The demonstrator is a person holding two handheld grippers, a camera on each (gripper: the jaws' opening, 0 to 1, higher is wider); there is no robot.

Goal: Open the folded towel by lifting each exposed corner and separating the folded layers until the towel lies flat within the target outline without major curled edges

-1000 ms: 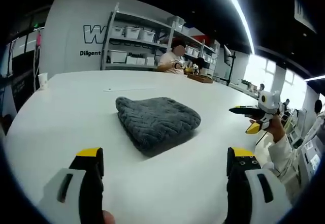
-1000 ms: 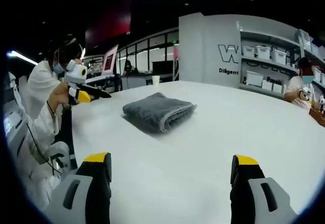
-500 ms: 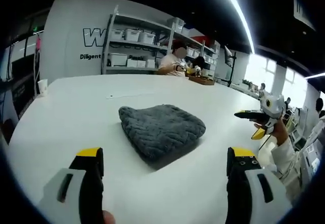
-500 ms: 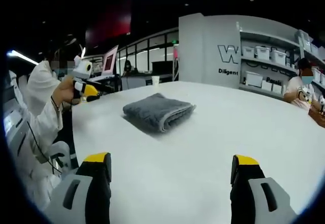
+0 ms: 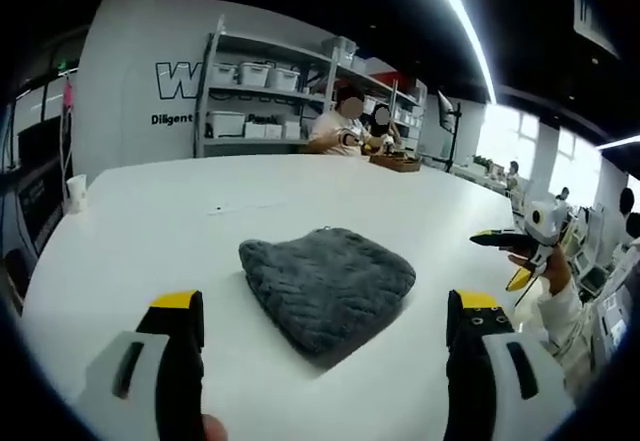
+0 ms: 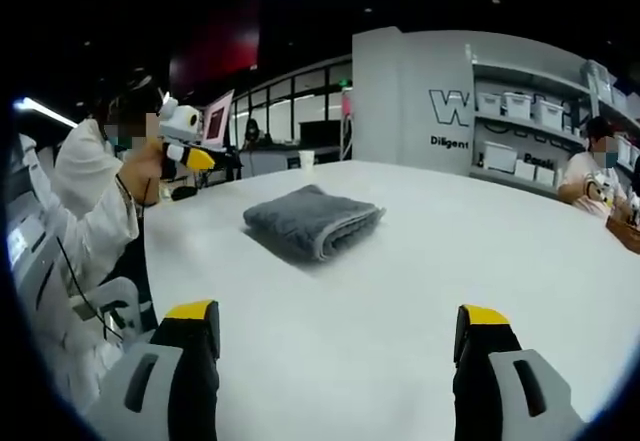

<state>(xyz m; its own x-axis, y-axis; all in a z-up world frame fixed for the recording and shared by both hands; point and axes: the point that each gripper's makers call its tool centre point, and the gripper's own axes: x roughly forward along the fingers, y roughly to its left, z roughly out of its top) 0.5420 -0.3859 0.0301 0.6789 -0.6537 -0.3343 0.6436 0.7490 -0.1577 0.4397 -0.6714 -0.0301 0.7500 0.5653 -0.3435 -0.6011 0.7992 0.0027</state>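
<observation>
A grey knitted towel [image 5: 325, 271] lies folded into a thick pad on the white table [image 5: 130, 231]. My left gripper [image 5: 325, 311] stands open just short of its near edge, both yellow-tipped jaws wide apart with nothing between them. In the right gripper view the towel [image 6: 313, 221] sits further ahead, stacked fold edges facing me, and my right gripper [image 6: 337, 313] is open and well back from it. The right gripper [image 5: 510, 256] shows at the right of the left gripper view, held by a hand. The left gripper [image 6: 195, 156] shows raised at the left, held by a person in white.
Shelves with white bins [image 5: 250, 91] line the far wall. People sit at the table's far end [image 5: 345, 126]. A paper cup [image 5: 73, 189] stands near the left edge, and a thin mark [image 5: 240, 206] lies beyond the towel. Bare tabletop [image 6: 480, 251] surrounds the towel.
The left gripper has risen and come closer to the towel, which now sits nearer and lower in its view. The right gripper's view is steady. The towel has not moved.
</observation>
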